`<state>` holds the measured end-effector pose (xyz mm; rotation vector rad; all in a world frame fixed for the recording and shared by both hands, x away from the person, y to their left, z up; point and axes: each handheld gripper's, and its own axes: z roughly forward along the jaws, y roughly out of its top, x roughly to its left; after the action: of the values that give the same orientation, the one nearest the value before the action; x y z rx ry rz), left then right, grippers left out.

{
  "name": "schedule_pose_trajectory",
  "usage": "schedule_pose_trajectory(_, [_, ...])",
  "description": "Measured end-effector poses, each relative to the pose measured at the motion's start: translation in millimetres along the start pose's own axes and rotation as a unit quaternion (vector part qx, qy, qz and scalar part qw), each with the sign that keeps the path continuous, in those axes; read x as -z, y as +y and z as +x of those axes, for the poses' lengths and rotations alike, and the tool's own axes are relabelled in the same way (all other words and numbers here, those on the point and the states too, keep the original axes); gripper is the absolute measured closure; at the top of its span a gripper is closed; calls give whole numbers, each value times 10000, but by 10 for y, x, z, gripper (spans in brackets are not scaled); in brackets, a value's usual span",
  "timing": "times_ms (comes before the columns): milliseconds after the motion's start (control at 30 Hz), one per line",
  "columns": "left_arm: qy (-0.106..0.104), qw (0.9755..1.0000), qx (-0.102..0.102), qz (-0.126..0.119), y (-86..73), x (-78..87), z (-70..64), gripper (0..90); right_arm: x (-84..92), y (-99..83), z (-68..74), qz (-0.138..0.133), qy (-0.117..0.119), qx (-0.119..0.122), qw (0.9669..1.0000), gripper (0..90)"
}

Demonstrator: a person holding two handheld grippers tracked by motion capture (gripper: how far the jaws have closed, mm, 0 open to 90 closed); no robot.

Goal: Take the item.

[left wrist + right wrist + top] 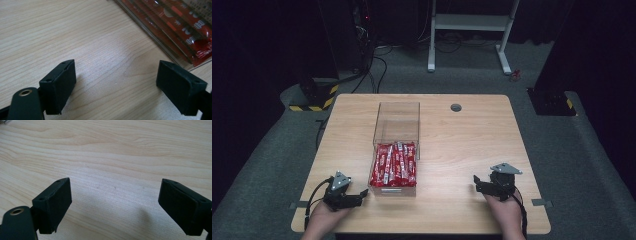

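A clear plastic box (pixel 395 131) stands on the wooden table (pixel 462 150), left of its middle. Its near half holds several red snack packets (pixel 394 164); its far half looks empty. My left gripper (pixel 361 193) rests near the table's front left, just left of the box's near corner, jaws wide open with nothing between them. The left gripper view has the red packets (pixel 180 25) at upper right behind the box wall. My right gripper (pixel 477 182) sits near the front right, open over bare wood, well clear of the box.
A small round grey grommet (pixel 456 107) sits in the table near its far edge. Beyond the table stand a white desk frame (pixel 472 30) and dark equipment with cables on grey carpet. Bare wood lies between the box and my right gripper.
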<state>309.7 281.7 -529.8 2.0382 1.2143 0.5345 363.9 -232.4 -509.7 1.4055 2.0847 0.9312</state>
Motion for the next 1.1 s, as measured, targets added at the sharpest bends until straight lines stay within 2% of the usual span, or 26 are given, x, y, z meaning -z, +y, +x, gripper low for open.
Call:
schedule_pose_trajectory(533, [-3,10000,8,-1,0,0,-1,165,80,30,15,-334,92,52,9994,116])
schedule_pose_trajectory(1100, [0,10000,1,1,0,0,0,165,87,45,97,-376,271,116,9989,142])
